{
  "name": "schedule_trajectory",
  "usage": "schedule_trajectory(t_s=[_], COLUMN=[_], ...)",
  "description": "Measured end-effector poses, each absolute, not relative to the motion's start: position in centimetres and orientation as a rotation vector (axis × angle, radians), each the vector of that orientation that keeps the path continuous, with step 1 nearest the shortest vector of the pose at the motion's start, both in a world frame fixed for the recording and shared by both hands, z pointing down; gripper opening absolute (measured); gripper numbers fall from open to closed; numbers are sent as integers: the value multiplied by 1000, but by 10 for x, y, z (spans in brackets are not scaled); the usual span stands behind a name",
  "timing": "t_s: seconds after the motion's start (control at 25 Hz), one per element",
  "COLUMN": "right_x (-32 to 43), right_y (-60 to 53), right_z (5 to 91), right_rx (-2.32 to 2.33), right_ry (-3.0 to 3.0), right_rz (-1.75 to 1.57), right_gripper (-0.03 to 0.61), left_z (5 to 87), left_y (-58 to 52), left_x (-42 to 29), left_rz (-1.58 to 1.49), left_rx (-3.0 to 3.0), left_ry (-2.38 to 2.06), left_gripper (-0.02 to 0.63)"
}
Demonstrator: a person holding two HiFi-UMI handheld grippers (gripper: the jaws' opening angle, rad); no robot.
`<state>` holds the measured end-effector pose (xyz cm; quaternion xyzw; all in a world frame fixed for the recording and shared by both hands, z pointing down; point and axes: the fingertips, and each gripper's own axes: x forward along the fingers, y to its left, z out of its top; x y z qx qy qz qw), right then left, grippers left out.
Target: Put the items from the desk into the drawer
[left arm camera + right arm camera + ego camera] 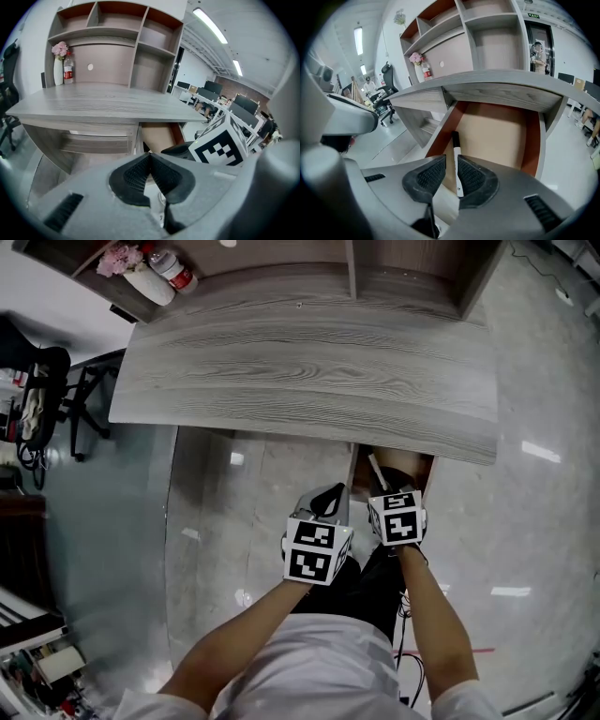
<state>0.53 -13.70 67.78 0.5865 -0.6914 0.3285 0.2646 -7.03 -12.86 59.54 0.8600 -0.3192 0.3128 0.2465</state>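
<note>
Lying in the drawer [533,150]: a marker [456,164]

Head cam: high up, aimed steeply down. The desk [309,371] top lies ahead of both grippers. The open drawer [417,472] is straight ahead of the right gripper [392,495], with the left gripper [328,495] just beside it.
Left gripper cam: behind its own jaws, just above desk-top level, facing forward at the desk edge and shelf unit [140,42]; near.
Right gripper cam: behind its jaws, below the desk top, looking into the drawer just ahead; very close.
Shared: all three see desk and drawer. Both gripper cams catch the vase [58,70] and bottle [68,69] ahead-left.
</note>
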Motion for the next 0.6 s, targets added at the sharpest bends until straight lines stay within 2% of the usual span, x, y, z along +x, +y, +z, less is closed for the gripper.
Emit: schedule_trajectory(t_s=[0.6], right_x=[2], right_y=[-105], right_z=[608], right_rx=[1584], right_ry=[-1929], right_rz=[884], right_gripper=[43], left_z=[562], left_y=[-113], left_x=[-56], left_rz=[786], left_rx=[2354], left_ry=[-877], left_gripper=[2])
